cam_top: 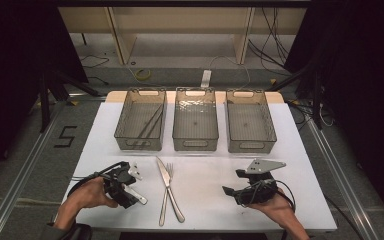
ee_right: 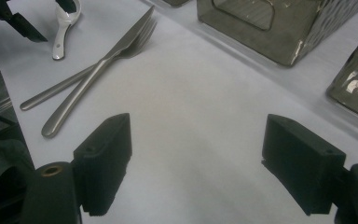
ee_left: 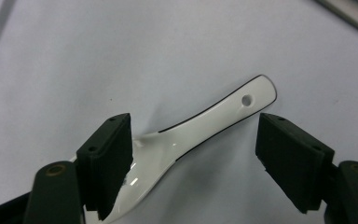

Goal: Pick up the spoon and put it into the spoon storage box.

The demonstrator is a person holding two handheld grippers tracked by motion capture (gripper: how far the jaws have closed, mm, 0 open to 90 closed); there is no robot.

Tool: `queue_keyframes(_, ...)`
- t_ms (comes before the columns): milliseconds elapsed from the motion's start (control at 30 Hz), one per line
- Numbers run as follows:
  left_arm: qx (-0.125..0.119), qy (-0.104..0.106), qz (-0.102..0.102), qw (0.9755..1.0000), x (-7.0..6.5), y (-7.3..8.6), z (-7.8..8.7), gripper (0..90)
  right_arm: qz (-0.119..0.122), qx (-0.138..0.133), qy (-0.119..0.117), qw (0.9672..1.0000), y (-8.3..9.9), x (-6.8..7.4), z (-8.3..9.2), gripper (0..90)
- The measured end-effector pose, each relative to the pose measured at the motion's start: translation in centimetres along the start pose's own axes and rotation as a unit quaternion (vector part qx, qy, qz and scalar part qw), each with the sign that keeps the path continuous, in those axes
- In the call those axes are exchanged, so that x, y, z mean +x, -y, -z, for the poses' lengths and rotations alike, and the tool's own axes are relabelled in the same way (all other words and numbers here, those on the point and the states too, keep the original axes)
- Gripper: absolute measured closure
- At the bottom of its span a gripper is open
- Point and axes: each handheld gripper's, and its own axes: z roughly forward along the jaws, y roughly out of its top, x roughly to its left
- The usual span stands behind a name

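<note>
The white ceramic spoon [ee_left: 186, 140] lies flat on the white table [cam_top: 205, 200] at its near left, between the spread jaws of our left gripper [ee_left: 193, 158]. One pad sits against the bowl and the other stands clear of the handle's end, so we have no hold yet; we judge the jaws are set across it for a pickup. Our right gripper [ee_right: 196, 163] waits wide open over bare table, holding nothing. Just beside the spoon, toward the middle, a steel knife [cam_top: 168, 187] and fork [cam_top: 165, 192] lie crossed but apart from it. Beyond stand three mesh baskets [cam_top: 195, 142], the left basket [cam_top: 125, 135] holding chopsticks [cam_top: 149, 127]. Nothing blocks the way.
</note>
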Motion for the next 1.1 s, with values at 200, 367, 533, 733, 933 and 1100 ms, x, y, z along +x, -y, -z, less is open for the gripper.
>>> queue_keyframes(200,0.016,-0.016,-0.015,0.9996,-0.2,0.0,-0.7,30.6,-0.001,0.004,-0.006,1.0000,0.0,0.1,0.0,25.4)
queue_keyframes(367,0.026,-0.027,-0.028,0.9989,-0.2,-0.2,-1.1,33.3,0.001,0.007,-0.008,0.9999,0.0,0.1,-0.1,25.7)
queue_keyframes(533,0.022,-0.019,-0.023,0.9993,-0.1,-0.3,-1.3,36.3,0.000,0.008,-0.007,0.9999,0.1,0.1,-0.1,25.8)
queue_keyframes(733,0.011,-0.028,-0.009,0.9995,0.5,-0.4,-1.1,49.1,-0.001,0.008,-0.007,0.9999,0.0,0.1,-0.1,25.9)
queue_keyframes(933,0.004,-0.041,-0.001,0.9992,0.9,-0.4,-1.1,62.1,0.000,0.009,-0.005,0.9999,0.1,0.2,-0.1,26.0)
queue_keyframes(1100,0.005,-0.053,-0.003,0.9986,1.1,-0.5,-1.0,74.6,0.001,0.010,-0.005,0.9999,0.1,0.2,-0.1,26.1)
